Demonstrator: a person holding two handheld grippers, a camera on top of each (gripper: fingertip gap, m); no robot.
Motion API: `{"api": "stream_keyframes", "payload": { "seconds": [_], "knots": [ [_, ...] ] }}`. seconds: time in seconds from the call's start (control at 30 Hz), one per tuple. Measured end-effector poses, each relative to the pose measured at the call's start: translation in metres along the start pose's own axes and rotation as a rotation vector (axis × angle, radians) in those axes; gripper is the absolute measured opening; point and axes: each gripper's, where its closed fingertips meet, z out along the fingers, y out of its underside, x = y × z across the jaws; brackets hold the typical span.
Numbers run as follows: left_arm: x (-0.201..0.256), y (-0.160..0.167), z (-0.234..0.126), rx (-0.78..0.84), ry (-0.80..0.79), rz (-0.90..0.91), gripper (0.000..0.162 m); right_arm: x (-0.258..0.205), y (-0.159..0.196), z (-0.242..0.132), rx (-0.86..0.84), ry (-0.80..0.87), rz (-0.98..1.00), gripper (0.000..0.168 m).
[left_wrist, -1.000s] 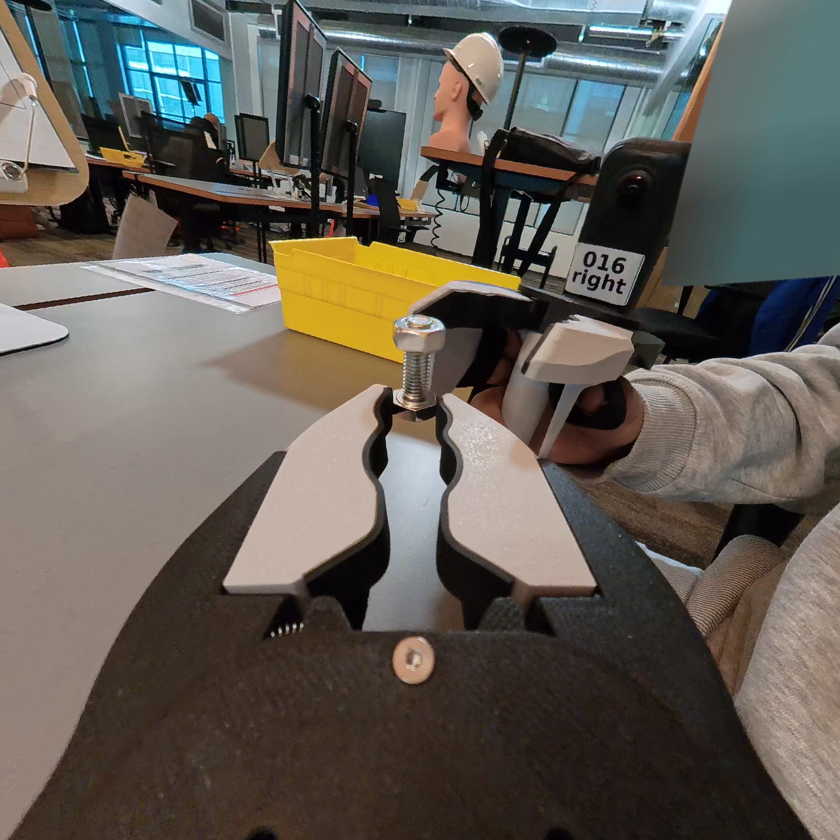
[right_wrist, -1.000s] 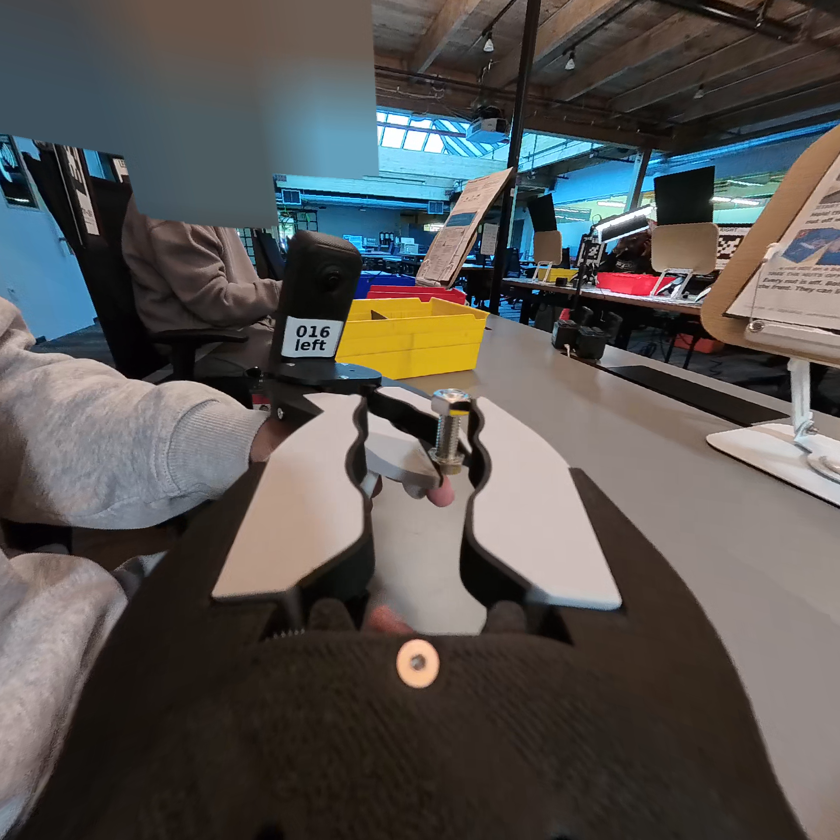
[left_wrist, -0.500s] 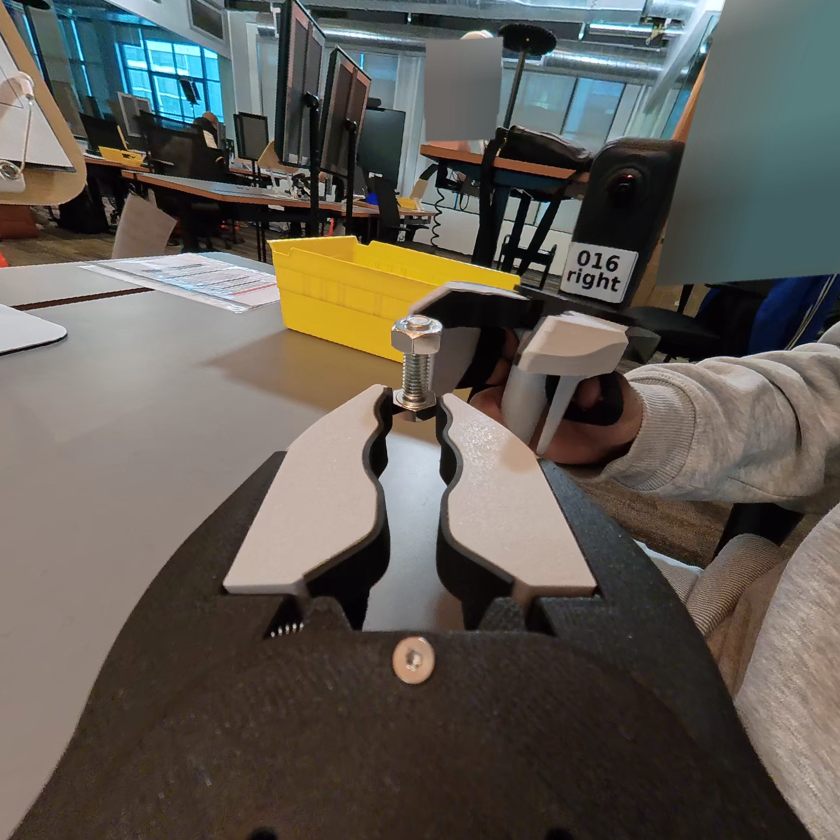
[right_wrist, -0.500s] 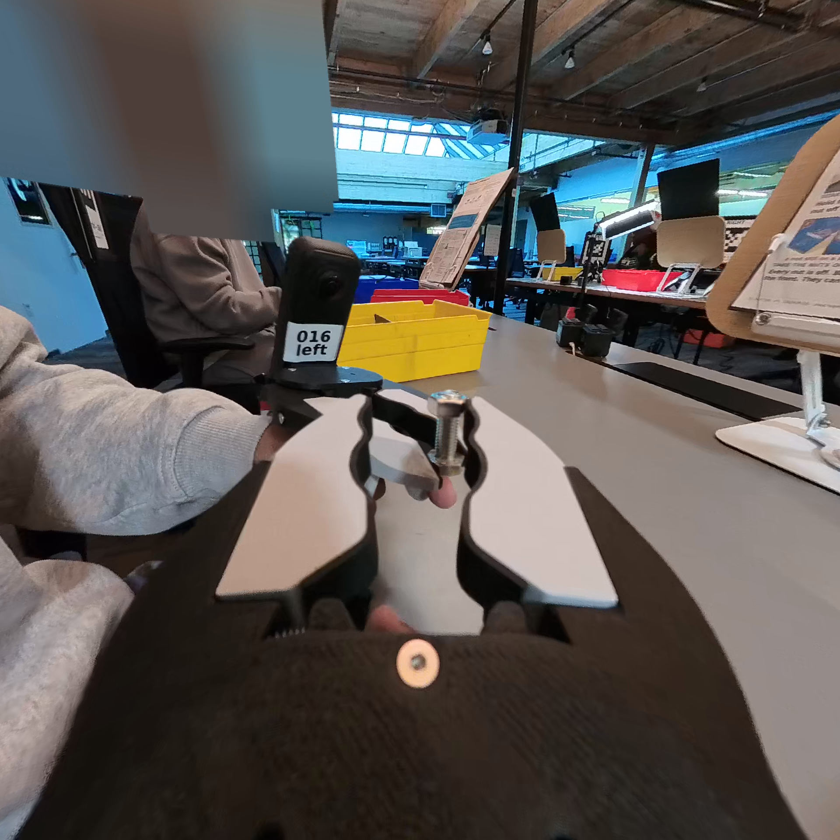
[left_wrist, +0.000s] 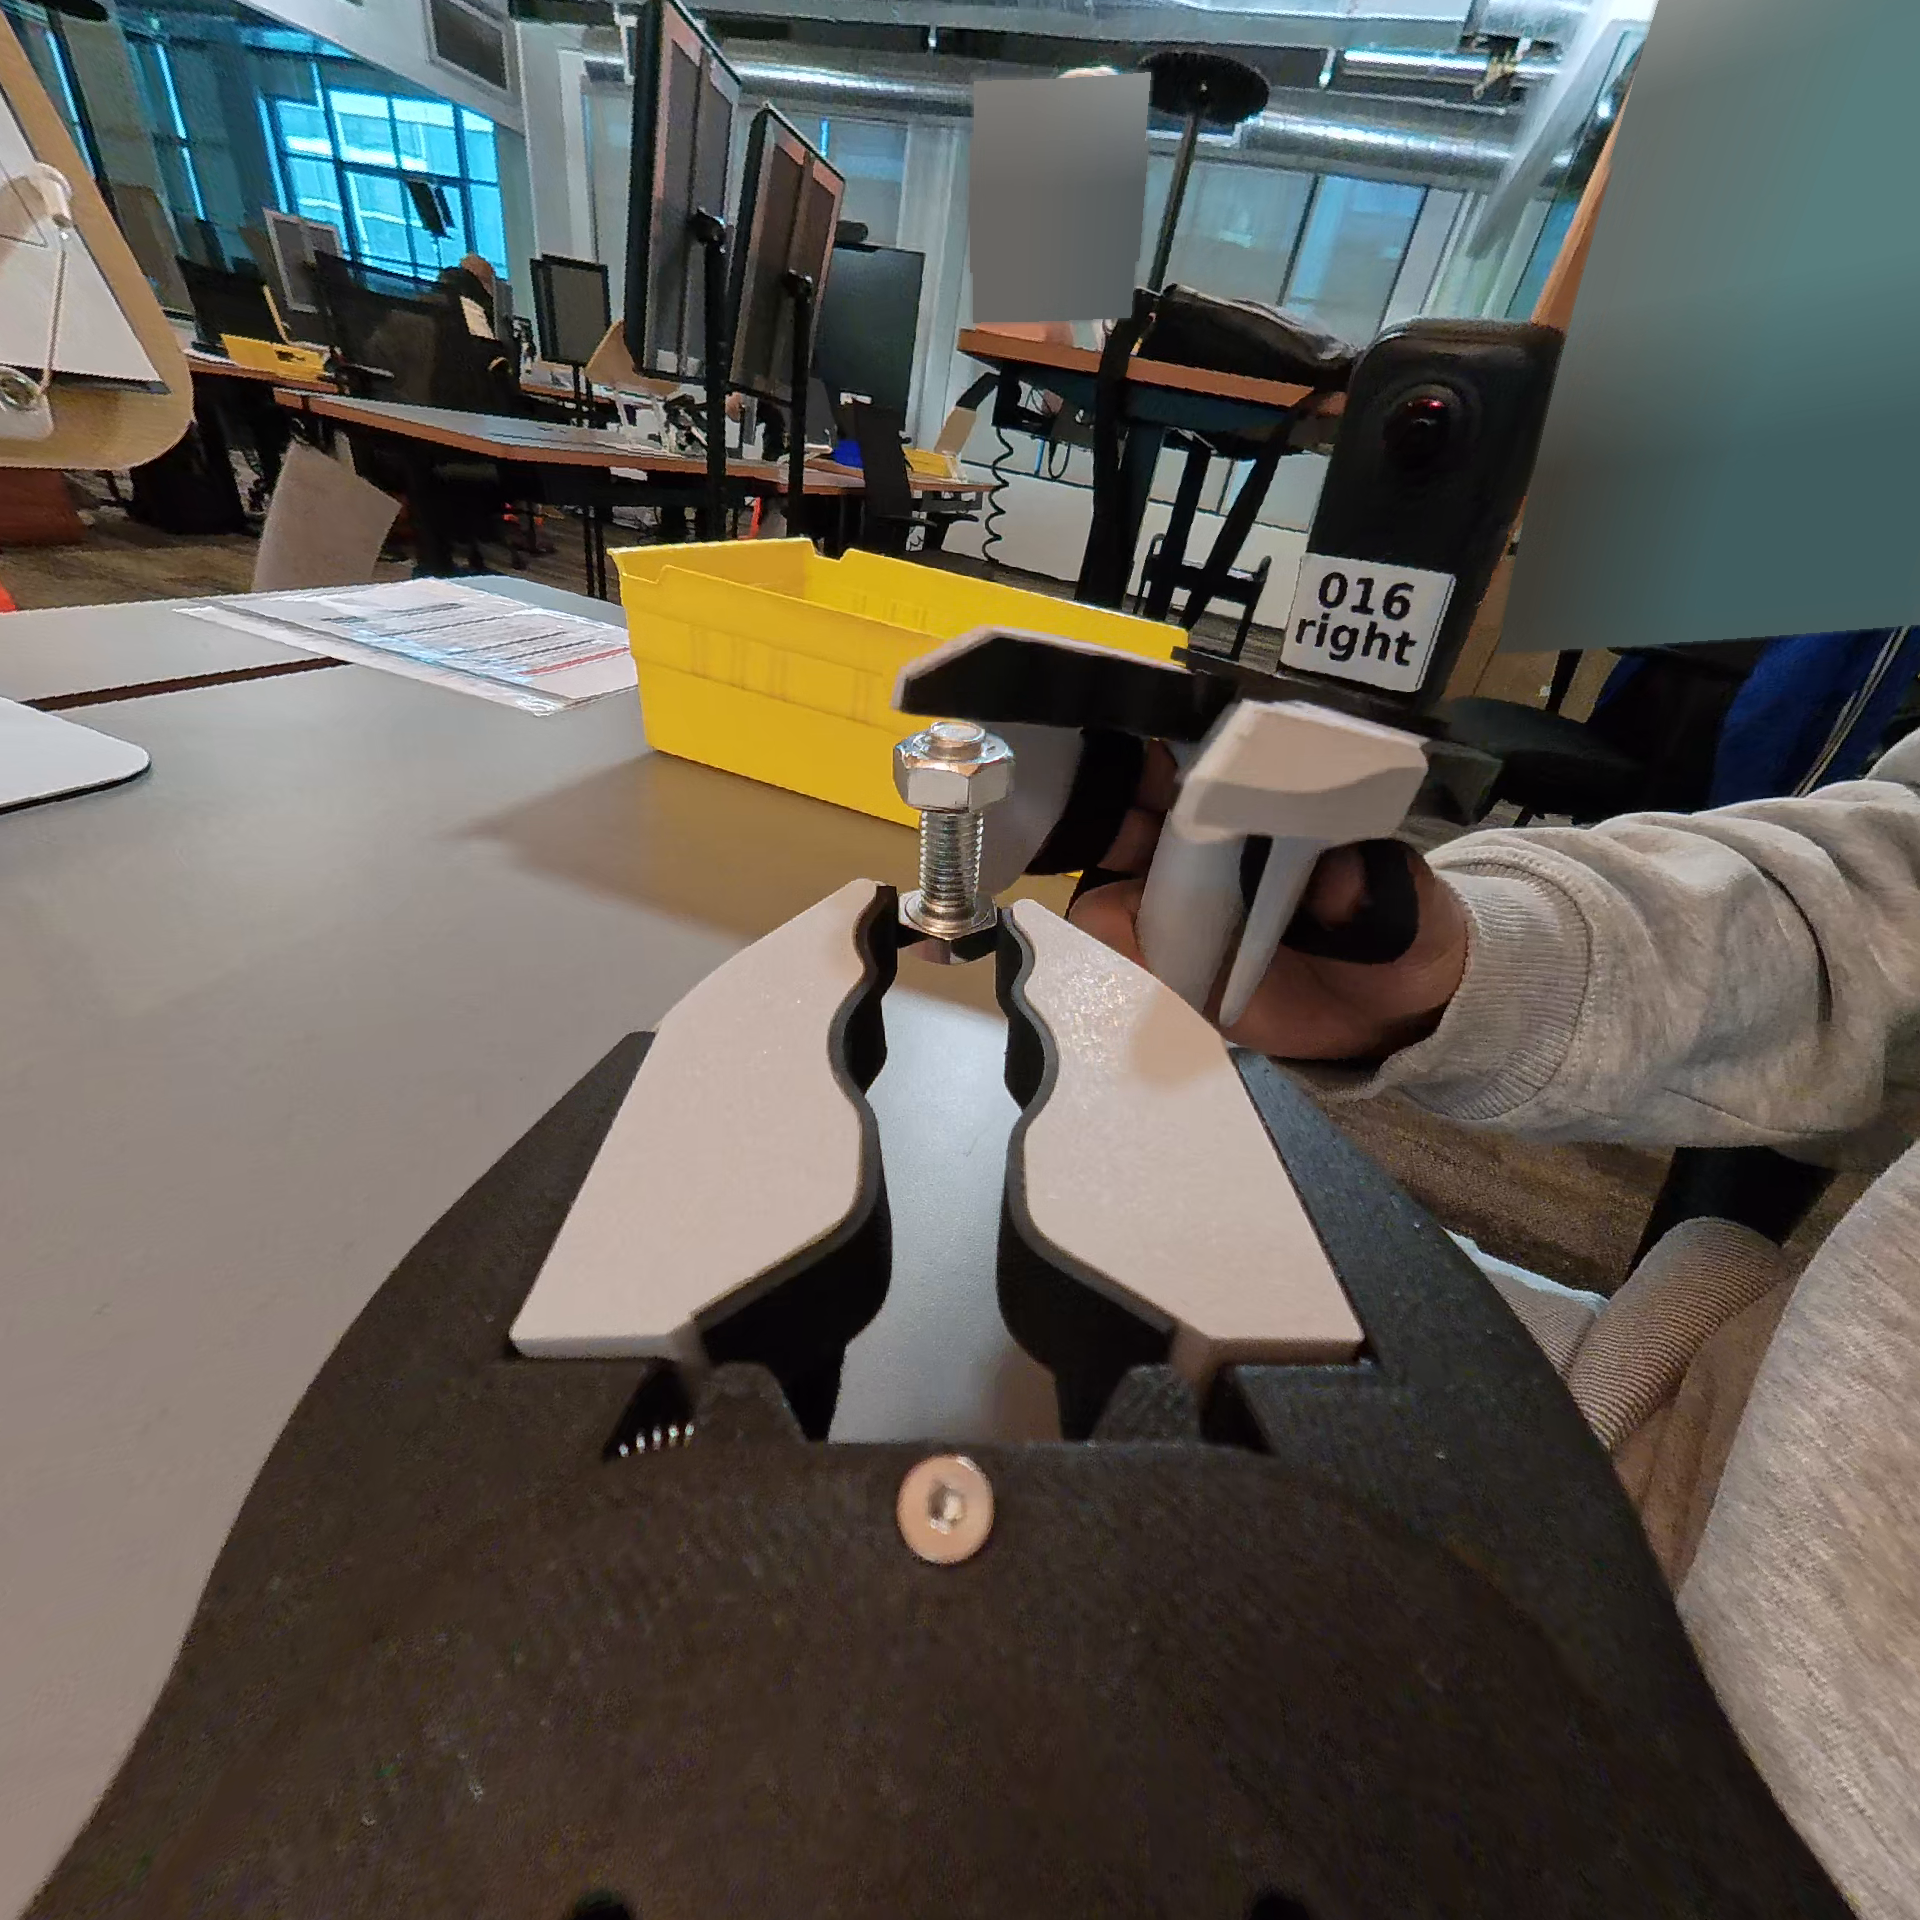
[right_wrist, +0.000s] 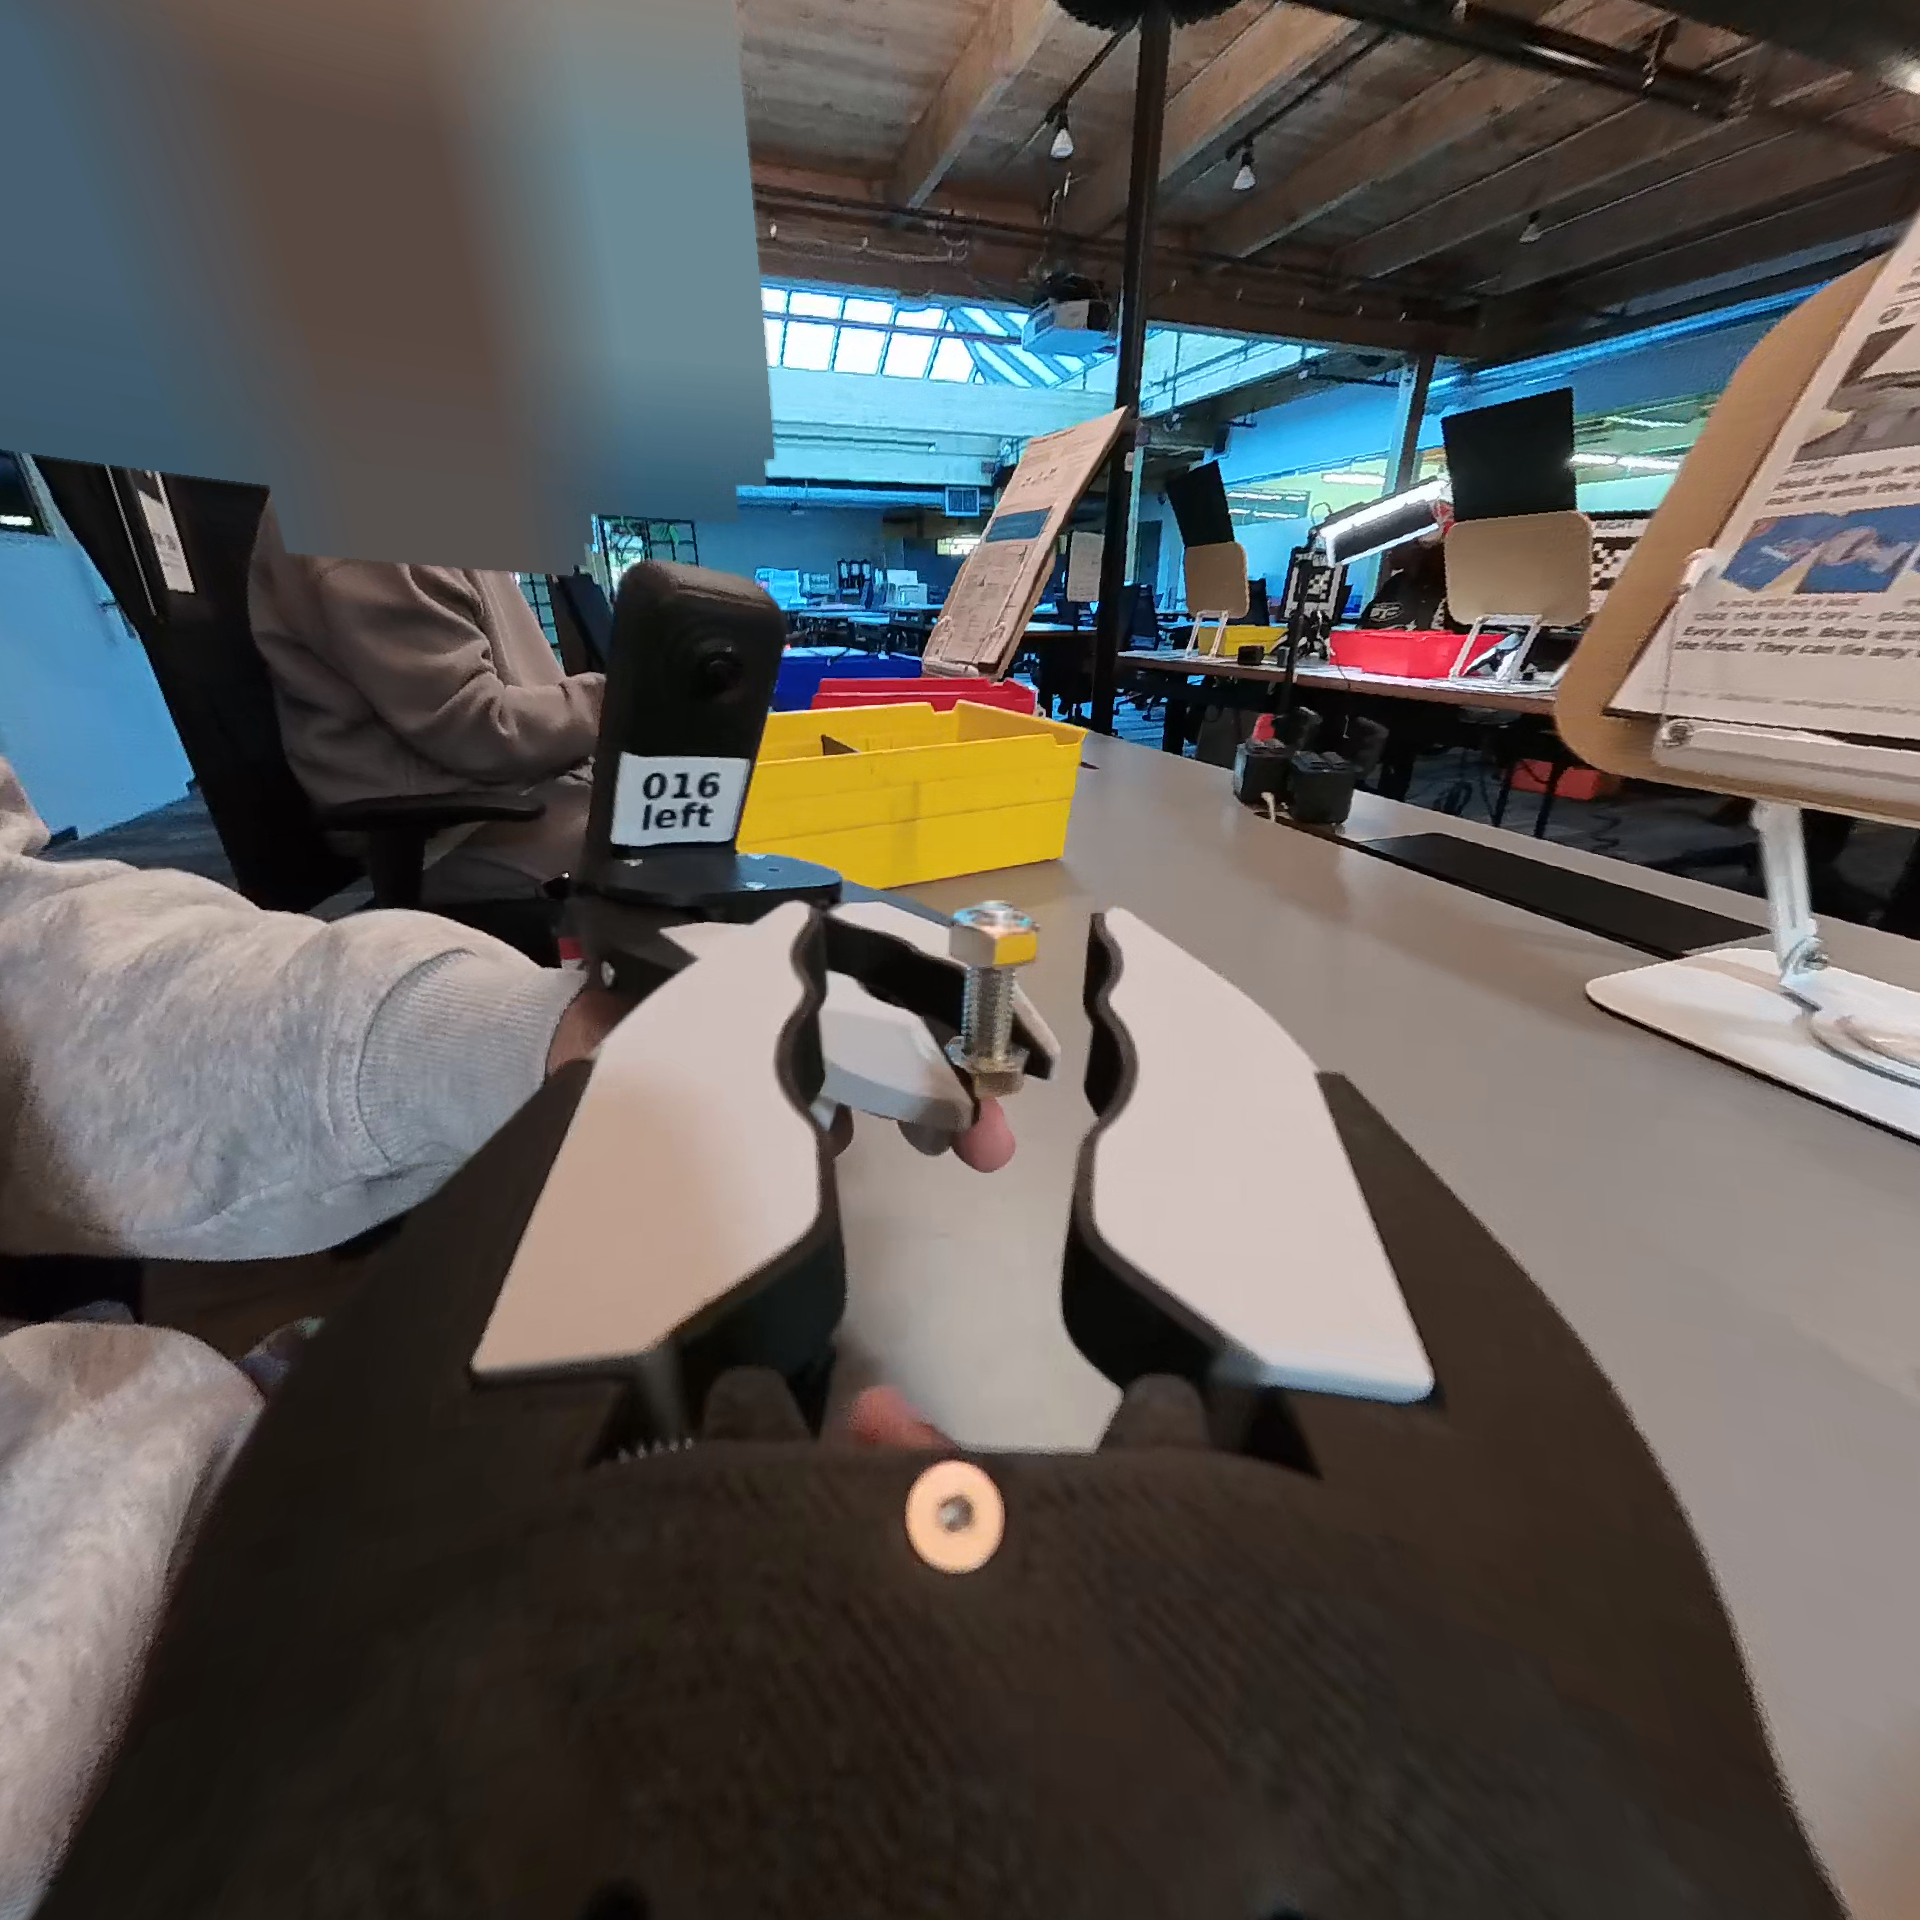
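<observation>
A silver bolt (left_wrist: 948, 844) stands upright with a hex nut (left_wrist: 953, 771) at the top of its thread. My left gripper (left_wrist: 947, 923) is shut on the bolt's lower end, above the grey table (left_wrist: 312, 935). In the right wrist view the bolt (right_wrist: 989, 1003) and nut (right_wrist: 994, 932) stand between the fingers of my right gripper (right_wrist: 953, 920), which is open with a gap on both sides. The left gripper (right_wrist: 987, 1075) shows there too, holding the bolt from the left. In the left wrist view the right gripper's black finger (left_wrist: 1039, 675) reaches over the nut.
A yellow bin (left_wrist: 831, 665) stands on the table behind the bolt, also in the right wrist view (right_wrist: 914, 790). A laminated sheet (left_wrist: 436, 634) lies far left. A document stand (right_wrist: 1766, 727) on a white base is at the right. A seated person (right_wrist: 416, 686) is off the table's left edge. My two grippers' fingertips are within a few centimetres of each other.
My right gripper has opened a little and shifted, so its right finger no longer touches the nut. The left gripper and bolt have stayed put.
</observation>
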Motion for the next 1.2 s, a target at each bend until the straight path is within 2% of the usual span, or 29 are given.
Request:
{"api": "stream_keyframes", "payload": {
  "seconds": [0.07,0.1,0.13,0.17,0.27,0.3,0.43,0.47,0.6,0.7,0.87,1.0,1.2],
  "knots": [
    [0.000,0.000,0.000,0.000,0.000,0.000,0.019,-0.004,0.003,0.002,-0.019,-0.007,-0.025,0.048],
    [0.000,0.000,0.000,0.000,-0.001,0.000,0.019,-0.006,0.002,0.001,-0.030,-0.009,-0.037,0.038],
    [0.000,0.000,0.000,0.001,-0.001,0.000,0.019,-0.011,0.000,-0.001,-0.041,-0.030,-0.045,0.013],
    [0.000,0.000,0.000,0.002,-0.002,-0.001,0.019,-0.018,-0.003,-0.004,-0.048,-0.066,-0.045,0.000],
    [-0.001,0.000,0.000,0.002,-0.001,-0.004,0.019,-0.018,-0.006,-0.005,-0.034,-0.058,-0.035,0.000],
    [0.000,0.000,0.000,0.001,0.000,-0.003,0.019,-0.016,-0.007,-0.005,-0.022,-0.046,-0.042,0.005],
    [0.001,0.000,0.000,-0.002,0.001,0.004,0.019,-0.003,-0.006,-0.002,0.013,0.031,-0.082,0.046],
    [0.001,0.000,0.000,-0.004,0.001,0.005,0.019,-0.001,-0.004,0.000,0.006,0.042,-0.086,0.050],
    [0.000,0.000,0.000,-0.002,-0.002,0.003,0.019,-0.007,0.004,0.004,-0.039,0.016,-0.095,0.047],
    [0.000,0.000,0.000,0.002,-0.004,0.000,0.019,-0.009,0.002,0.001,-0.044,0.006,-0.106,0.031],
    [0.000,0.000,0.000,-0.001,-0.004,0.002,0.019,-0.005,-0.002,-0.003,-0.023,0.015,-0.066,0.022],
    [0.001,0.001,0.001,-0.008,-0.002,0.012,0.019,0.000,-0.002,-0.001,-0.012,0.043,-0.067,0.039],
    [0.003,0.002,0.002,-0.016,0.004,0.019,0.019,-0.004,0.002,0.003,-0.030,0.036,-0.086,0.040]
  ]
}}
